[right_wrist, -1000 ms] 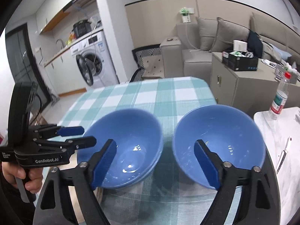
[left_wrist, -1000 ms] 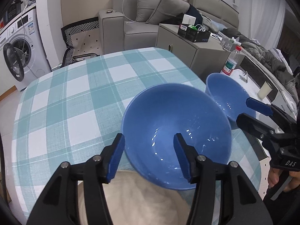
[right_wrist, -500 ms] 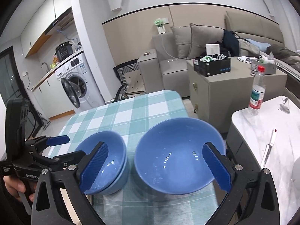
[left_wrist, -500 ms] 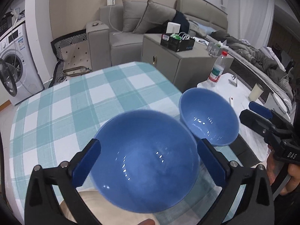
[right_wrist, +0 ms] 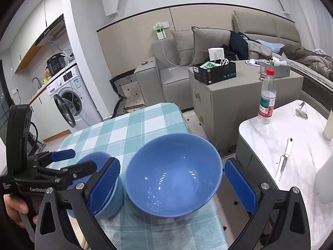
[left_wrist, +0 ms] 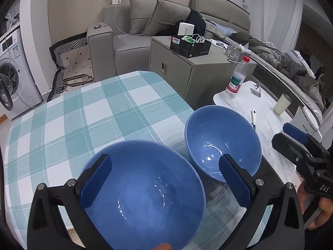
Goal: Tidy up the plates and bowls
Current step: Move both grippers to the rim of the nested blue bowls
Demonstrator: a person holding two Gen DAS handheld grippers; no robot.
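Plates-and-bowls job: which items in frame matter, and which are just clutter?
Job:
- left blue bowl
- right blue bowl
- checked tablecloth

Clutter:
- water bottle
- knife
- black box
- washing machine

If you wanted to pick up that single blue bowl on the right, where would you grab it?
By its rim: the single blue bowl sits upright and open, too wide to span easily. Come from above with the right gripper, one finger inside the near wall, one outside.
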